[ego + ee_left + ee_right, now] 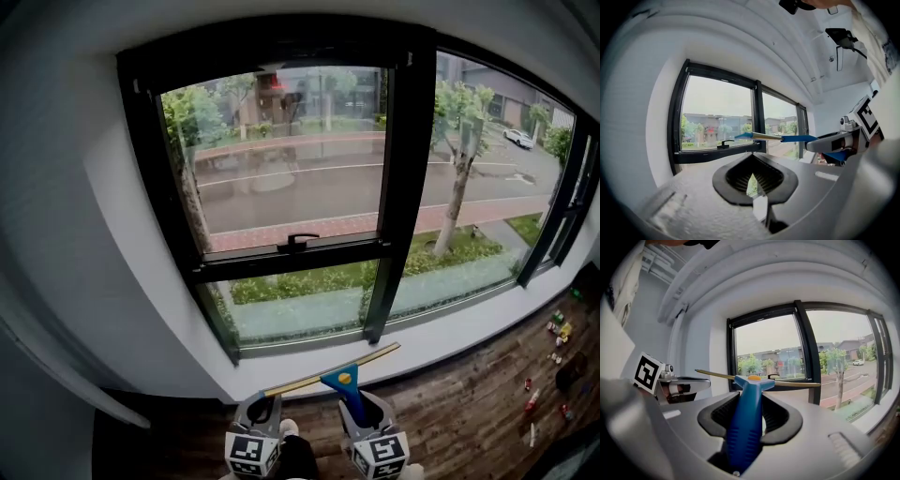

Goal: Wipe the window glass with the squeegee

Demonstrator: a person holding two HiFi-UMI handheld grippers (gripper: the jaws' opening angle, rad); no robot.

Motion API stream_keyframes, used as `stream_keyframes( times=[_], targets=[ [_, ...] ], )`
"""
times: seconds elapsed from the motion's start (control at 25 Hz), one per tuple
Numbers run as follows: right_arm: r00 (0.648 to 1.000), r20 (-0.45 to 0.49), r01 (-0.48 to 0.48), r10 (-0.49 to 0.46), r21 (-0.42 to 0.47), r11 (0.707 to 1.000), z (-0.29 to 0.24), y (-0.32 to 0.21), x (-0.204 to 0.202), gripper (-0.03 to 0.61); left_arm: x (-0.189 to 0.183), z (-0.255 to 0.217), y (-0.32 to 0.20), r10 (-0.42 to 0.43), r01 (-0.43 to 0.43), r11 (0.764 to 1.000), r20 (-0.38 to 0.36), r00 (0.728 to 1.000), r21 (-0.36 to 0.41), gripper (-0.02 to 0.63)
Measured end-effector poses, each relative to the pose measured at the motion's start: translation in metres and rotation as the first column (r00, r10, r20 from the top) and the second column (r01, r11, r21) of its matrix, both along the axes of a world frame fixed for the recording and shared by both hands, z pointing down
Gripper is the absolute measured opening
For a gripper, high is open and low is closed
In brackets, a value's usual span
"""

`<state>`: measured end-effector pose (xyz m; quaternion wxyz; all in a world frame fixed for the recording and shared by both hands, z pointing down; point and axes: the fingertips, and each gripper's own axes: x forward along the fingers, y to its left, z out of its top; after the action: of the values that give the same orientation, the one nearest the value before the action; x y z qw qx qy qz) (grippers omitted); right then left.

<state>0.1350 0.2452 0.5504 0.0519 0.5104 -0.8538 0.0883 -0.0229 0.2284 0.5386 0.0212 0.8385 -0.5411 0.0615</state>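
Blue squeegee [743,427] clamped between right fingers [786,420]

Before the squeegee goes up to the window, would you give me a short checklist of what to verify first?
1. Grip on the squeegee: right gripper is shut on its blue handle. Ok.
2. Left gripper free: jaws together, nothing between them. Ok.
3. Blade on the window glass: it is held low, near the sill, apart from the glass. Not ok.
4. Rubber edge clean and straight: too small to judge. Cannot tell.
5. Window handle: on the frame, off the glass. Ok.
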Motion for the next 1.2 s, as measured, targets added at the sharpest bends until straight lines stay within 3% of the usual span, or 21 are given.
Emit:
stream_keyframes(
  times=[0.16,0.32,0.52,0.88,1.2],
  targets=[
    [0.999,0.005,-0.032,0.031,0.040,0.999,-0.019,-0.118,-0.041,0.149,-0.041,-0.026,-0.115,0.015,-0.011,0.998,-0.064,0.998,0.060,0.000],
    [0.998,-0.006,-0.058,0.059,0.097,0.994,-0.053,-0.213,-0.085,0.149,-0.084,-0.059,-0.209,0.039,-0.036,0.991,-0.017,0.999,0.125,0.000],
    [0.995,-0.016,-0.093,0.095,0.114,0.989,-0.073,-0.295,-0.111,0.149,-0.123,-0.065,-0.293,0.010,-0.012,0.991,0.016,1.000,0.130,0.000],
    [0.993,-0.015,-0.116,0.120,0.166,0.979,-0.091,-0.387,-0.101,0.149,-0.121,-0.083,-0.382,-0.014,0.008,0.992,0.042,0.999,0.127,0.000],
    [0.992,0.009,-0.126,0.128,0.252,0.959,-0.141,-0.473,-0.059,0.149,-0.073,-0.138,-0.455,-0.014,0.006,0.983,0.039,0.999,0.186,0.000]
  ],
)
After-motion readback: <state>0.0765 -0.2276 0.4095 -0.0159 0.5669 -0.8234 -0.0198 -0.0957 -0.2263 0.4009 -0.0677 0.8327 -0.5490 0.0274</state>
